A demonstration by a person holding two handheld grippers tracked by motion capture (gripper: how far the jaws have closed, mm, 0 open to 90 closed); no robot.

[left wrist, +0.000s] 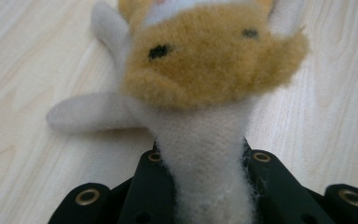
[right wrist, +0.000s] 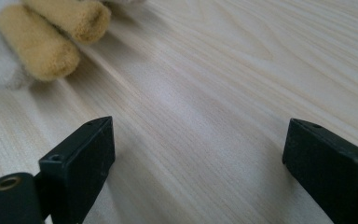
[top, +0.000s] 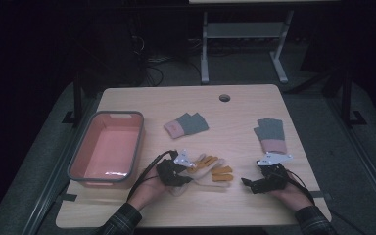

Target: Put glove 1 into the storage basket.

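From the high view, the left claw (top: pixel 185 177) grips a cream-and-tan glove (top: pixel 210 171) lying near the worktop's (top: pixel 235 210) front edge, right of the pink bin (top: pixel 106 149). The left gripper view has the jaws pinched on the glove's (left wrist: pixel 205 177) cream cuff; lift slowly so the cuff cannot slip out. In the right gripper view, the right claw (right wrist: pixel 196 163) gapes wide and empty over bare wood
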